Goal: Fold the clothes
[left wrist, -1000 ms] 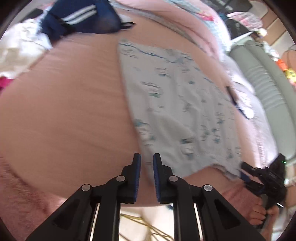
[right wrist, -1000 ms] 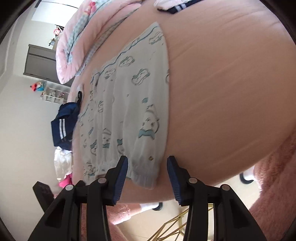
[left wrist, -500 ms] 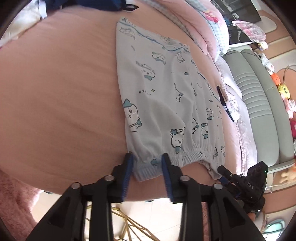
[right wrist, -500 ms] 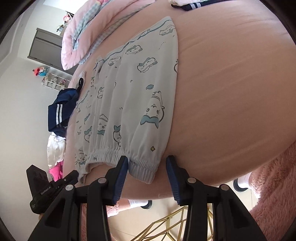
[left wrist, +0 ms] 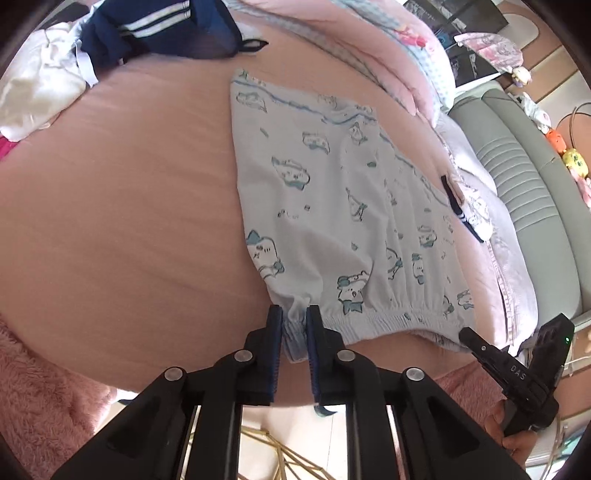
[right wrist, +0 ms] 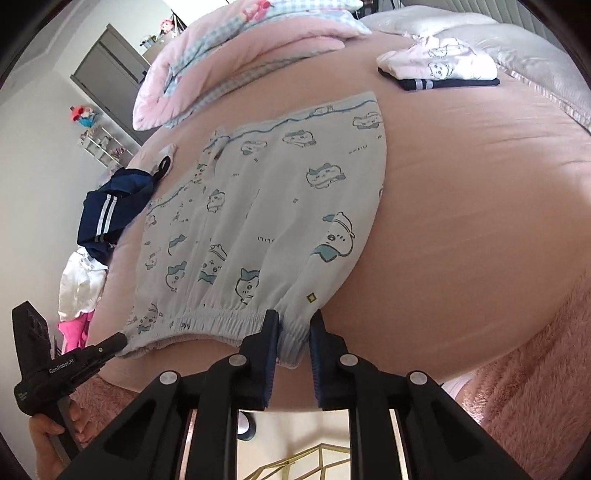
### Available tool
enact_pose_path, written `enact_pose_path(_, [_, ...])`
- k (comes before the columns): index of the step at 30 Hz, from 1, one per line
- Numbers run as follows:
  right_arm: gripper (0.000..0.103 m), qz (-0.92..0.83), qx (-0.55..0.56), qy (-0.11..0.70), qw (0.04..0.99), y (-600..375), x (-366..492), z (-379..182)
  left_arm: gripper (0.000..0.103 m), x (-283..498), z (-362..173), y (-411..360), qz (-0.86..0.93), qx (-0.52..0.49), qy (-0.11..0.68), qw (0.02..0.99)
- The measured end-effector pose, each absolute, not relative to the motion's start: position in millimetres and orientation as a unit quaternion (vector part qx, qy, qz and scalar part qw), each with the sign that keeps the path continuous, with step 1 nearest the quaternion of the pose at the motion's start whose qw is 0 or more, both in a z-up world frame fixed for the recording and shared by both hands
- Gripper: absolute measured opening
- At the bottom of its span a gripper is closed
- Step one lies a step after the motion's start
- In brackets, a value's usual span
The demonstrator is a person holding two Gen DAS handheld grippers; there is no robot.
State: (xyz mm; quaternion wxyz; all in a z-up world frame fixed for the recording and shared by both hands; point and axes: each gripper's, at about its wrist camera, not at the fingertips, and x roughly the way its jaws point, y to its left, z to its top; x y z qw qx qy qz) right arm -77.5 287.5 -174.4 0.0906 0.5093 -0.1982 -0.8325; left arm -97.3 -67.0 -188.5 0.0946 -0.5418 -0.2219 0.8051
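A pair of light blue shorts with cartoon prints (left wrist: 332, 206) lies flat on the pink bed (left wrist: 122, 206), elastic waistband toward me. My left gripper (left wrist: 294, 325) is shut on the left end of the waistband. My right gripper (right wrist: 291, 328) is shut on the right end of the waistband; the shorts also show in the right wrist view (right wrist: 266, 221). Each gripper shows in the other's view: the right one (left wrist: 517, 373) and the left one (right wrist: 55, 369), tips at the waistband's corners.
A navy striped garment (left wrist: 155, 29) and white clothes (left wrist: 33, 88) lie at the bed's far left. A folded stack (right wrist: 439, 68) sits at the far right. A pink quilt (right wrist: 240, 62) and grey pillows (left wrist: 517, 221) line the back. A pink fuzzy rug (right wrist: 535, 369) is below.
Both grippers closed from open onto the waistband ends. The left gripper moved forward to the shorts over the last second.
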Motion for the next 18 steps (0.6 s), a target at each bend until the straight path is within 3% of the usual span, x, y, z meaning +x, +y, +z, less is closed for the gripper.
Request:
enact_pose_path(3, [0.018,-0.795,0.547,-0.245,0.090,297.7,-81.6,-200.7,0.017,-96.6,-196.6,-68.4,0.794,-0.552,-0.239,0.092])
enact_pose_path(5, [0.019,-0.789,0.544,-0.269,0.099,304.2,-82.3,-204.7,0.036,-98.1,-203.2,-68.7,0.788,-0.556,-0.246,0.091])
enact_pose_path(7, [0.020,-0.783,0.545,-0.280,0.108,306.4,-85.1,-207.3,0.040,-100.0,-209.1,-68.5,0.785,-0.557,-0.253,0.094])
enact_pose_path(9, [0.020,-0.784,0.544,-0.272,0.119,301.2,-88.7,-206.3,0.036,-102.5,-210.5,-66.0,0.786,-0.555,-0.251,0.101])
enact_pose_path(10, [0.018,-0.788,0.543,-0.266,0.121,299.1,-89.4,-203.9,0.008,-104.0,-205.3,-63.3,0.790,-0.553,-0.242,0.107])
enact_pose_path(12, [0.010,-0.797,0.529,-0.265,0.120,299.8,-86.3,-192.0,0.006,-105.2,-191.1,-60.5,0.800,-0.540,-0.231,0.117])
enact_pose_path(18, [0.009,-0.811,0.497,-0.284,0.127,310.3,-67.8,-153.6,0.006,-94.8,-155.1,-64.4,0.823,-0.513,-0.211,0.127])
